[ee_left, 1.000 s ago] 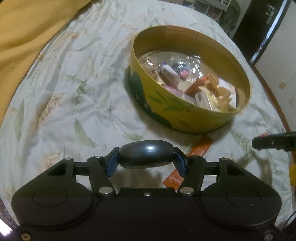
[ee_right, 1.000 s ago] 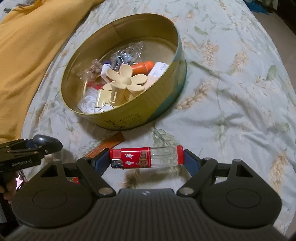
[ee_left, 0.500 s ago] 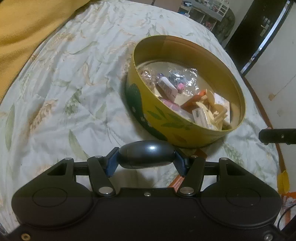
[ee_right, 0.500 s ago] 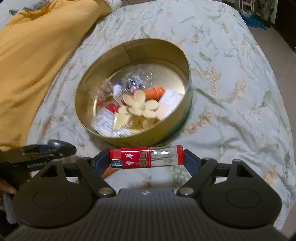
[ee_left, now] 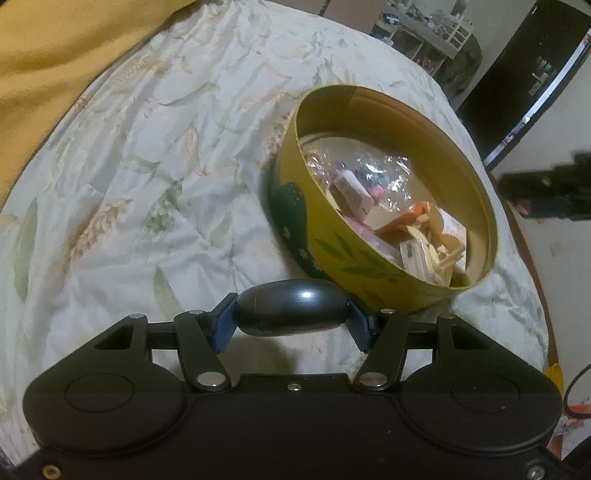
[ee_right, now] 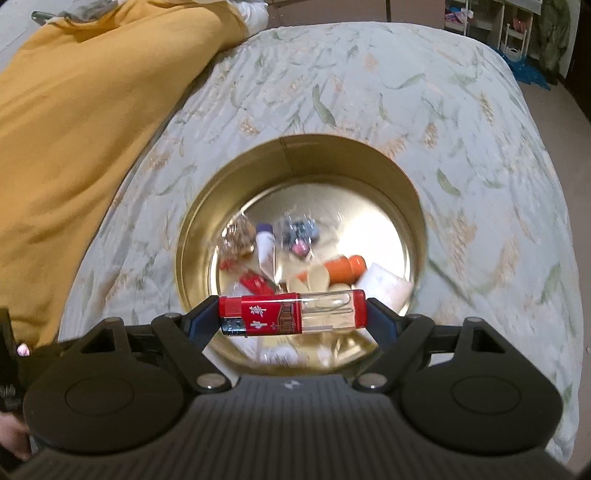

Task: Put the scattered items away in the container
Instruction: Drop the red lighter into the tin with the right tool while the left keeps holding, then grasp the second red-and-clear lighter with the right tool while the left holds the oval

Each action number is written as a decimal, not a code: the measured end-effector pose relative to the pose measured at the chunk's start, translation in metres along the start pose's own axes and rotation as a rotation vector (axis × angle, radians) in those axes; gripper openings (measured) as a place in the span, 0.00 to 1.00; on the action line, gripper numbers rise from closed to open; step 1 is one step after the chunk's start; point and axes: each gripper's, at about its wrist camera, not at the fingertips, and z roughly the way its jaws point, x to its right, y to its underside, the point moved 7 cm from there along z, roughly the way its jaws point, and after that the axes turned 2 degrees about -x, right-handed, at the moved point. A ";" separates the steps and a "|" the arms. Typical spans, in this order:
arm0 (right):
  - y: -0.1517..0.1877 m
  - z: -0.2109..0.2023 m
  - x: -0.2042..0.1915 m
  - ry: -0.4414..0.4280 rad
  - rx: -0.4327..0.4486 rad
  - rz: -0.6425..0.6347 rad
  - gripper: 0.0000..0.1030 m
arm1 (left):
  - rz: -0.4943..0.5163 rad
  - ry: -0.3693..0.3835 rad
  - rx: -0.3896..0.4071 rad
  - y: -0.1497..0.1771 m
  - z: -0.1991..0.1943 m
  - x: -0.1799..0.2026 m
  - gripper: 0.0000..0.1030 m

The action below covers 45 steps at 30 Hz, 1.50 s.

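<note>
A round yellow tin with green leaf print sits on the bed, holding several small items. In the right wrist view I look down into the tin. My left gripper is shut on a dark oval case, held just left of the tin's near wall. My right gripper is shut on a red and clear lighter, held above the tin's near rim. The right gripper shows in the left wrist view at the far right.
A pale leaf-print quilt covers the bed. A mustard yellow blanket lies along the left. Shelves and a dark doorway stand beyond the bed. The floor lies to the right of the bed.
Both grippers have risen and moved toward the tin with their items. The right gripper went from short of the tin to above its near rim. The orange packet on the quilt is out of view.
</note>
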 end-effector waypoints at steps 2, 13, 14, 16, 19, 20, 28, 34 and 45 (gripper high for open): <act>-0.008 0.007 -0.004 0.012 0.006 0.006 0.82 | -0.011 -0.003 -0.002 -0.001 0.002 -0.003 0.56; -0.004 0.001 -0.017 0.012 0.031 0.024 0.99 | -0.045 -0.012 0.025 -0.007 -0.005 -0.017 0.56; 0.003 -0.001 -0.019 0.015 0.025 0.013 1.00 | -0.051 -0.015 0.029 -0.008 -0.006 -0.019 0.56; 0.022 -0.001 -0.025 0.009 -0.006 -0.019 1.00 | -0.062 -0.017 0.035 -0.010 -0.008 -0.022 0.56; 0.052 0.002 -0.036 0.001 -0.027 -0.077 1.00 | -0.069 -0.021 0.046 -0.011 -0.012 -0.024 0.56; 0.063 0.004 -0.039 -0.008 -0.031 -0.101 1.00 | -0.069 -0.022 0.048 -0.011 -0.013 -0.025 0.56; 0.141 0.031 -0.062 -0.063 -0.163 -0.145 1.00 | -0.072 -0.032 0.054 -0.011 -0.016 -0.026 0.56; 0.175 0.052 -0.098 -0.017 -0.159 -0.355 1.00 | -0.070 -0.035 0.055 -0.010 -0.019 -0.027 0.56; 0.202 0.094 -0.117 0.049 -0.183 -0.440 0.98 | -0.061 -0.036 0.040 -0.007 -0.013 -0.026 0.56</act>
